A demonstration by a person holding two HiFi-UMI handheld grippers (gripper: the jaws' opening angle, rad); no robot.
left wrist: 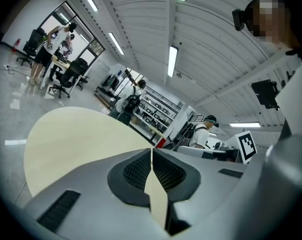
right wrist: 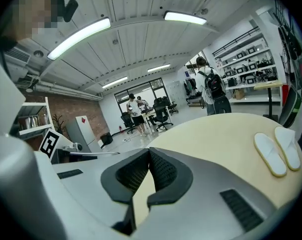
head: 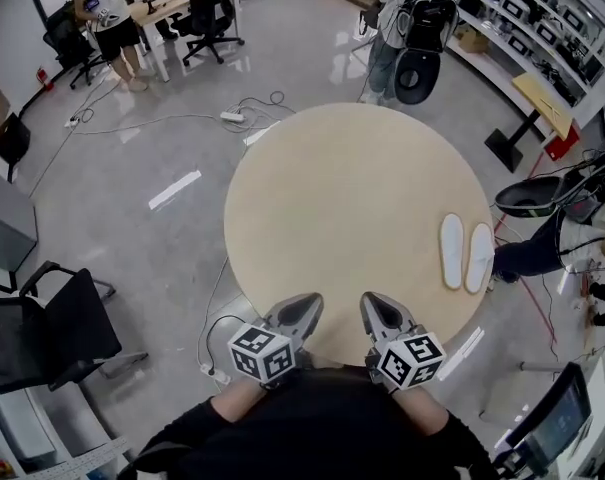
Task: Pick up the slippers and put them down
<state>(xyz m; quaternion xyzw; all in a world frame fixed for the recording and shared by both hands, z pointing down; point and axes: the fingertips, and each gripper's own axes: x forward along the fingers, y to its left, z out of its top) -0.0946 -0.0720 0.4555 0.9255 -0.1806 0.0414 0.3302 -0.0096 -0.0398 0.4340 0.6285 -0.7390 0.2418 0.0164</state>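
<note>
Where left gripper [head: 310,300] and right gripper [head: 368,299] hover, the table [head: 352,198] rim is hidden.

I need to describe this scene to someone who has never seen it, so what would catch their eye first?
A large round beige table fills the middle of the head view, with a pair of white slippers lying side by side near its right edge. At the table's near edge, the left gripper and right gripper point forward, both shut and holding nothing.
</note>
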